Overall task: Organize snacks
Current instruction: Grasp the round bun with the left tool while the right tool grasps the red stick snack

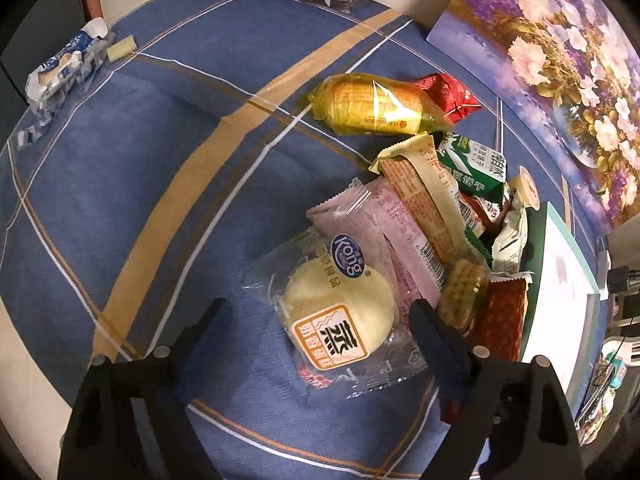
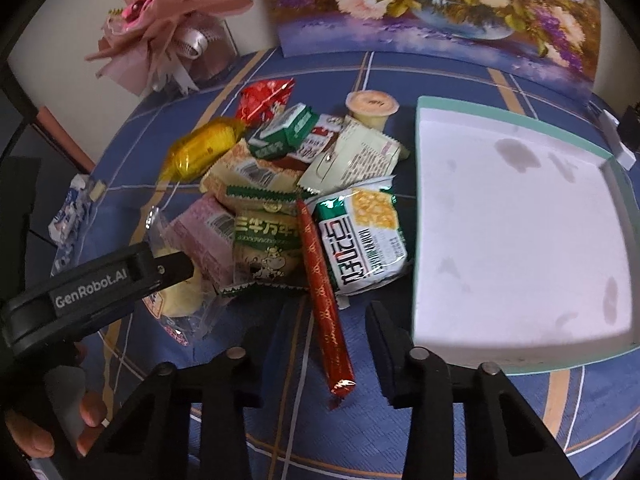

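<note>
A pile of wrapped snacks lies on the blue checked tablecloth (image 1: 120,200). My left gripper (image 1: 316,312) is open, its fingers on either side of a clear-wrapped round steamed bun (image 1: 340,312), low over the cloth. The bun also shows in the right wrist view (image 2: 180,296), partly hidden by the left gripper. My right gripper (image 2: 328,316) is open around the lower end of a long red stick snack (image 2: 324,300). A green cracker pack (image 2: 364,244) lies beside the stick. A white tray with a teal rim (image 2: 520,232) stands right of the pile.
A yellow wrapped roll (image 1: 372,108), a red packet (image 1: 448,96), a pink pack (image 1: 384,232) and a jelly cup (image 2: 372,108) lie in the pile. A blue-white wrapper (image 1: 64,72) lies far left. A flower painting (image 2: 440,4) and bouquet (image 2: 160,20) stand behind.
</note>
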A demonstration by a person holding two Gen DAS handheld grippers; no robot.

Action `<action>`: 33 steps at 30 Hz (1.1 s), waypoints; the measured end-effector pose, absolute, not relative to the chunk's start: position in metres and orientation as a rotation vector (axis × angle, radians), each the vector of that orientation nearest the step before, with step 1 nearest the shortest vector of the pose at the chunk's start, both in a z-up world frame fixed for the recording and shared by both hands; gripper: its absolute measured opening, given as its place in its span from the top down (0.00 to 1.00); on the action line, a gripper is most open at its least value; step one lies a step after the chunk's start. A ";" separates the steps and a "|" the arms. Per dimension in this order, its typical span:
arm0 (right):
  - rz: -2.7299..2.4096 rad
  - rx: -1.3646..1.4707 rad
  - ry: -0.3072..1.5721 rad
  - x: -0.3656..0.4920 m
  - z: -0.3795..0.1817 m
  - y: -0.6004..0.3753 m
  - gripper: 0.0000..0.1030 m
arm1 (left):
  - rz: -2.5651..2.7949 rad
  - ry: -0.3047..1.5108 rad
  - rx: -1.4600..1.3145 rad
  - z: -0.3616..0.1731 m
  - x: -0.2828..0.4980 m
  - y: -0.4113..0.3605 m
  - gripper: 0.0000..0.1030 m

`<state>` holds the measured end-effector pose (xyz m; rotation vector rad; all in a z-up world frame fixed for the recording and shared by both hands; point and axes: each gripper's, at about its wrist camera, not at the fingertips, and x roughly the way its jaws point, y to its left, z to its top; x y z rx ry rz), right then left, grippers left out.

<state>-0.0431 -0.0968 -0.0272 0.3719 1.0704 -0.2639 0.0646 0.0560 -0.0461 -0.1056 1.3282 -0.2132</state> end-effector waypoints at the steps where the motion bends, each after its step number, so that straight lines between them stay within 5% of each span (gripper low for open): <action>1: -0.262 0.371 1.078 -0.043 -0.029 -0.096 0.64 | -0.214 1.330 -0.105 -0.048 0.065 0.056 0.21; 9: -0.275 0.338 1.124 -0.031 -0.045 -0.093 0.72 | -0.235 1.364 -0.111 -0.066 0.071 0.049 0.42; 21: -0.288 0.321 1.113 -0.025 -0.052 -0.092 0.88 | -0.200 1.353 -0.042 -0.067 0.069 0.040 0.45; 33: -0.243 0.330 1.002 -0.039 -0.016 -0.090 0.89 | -0.208 1.231 -0.035 -0.023 0.059 0.038 0.46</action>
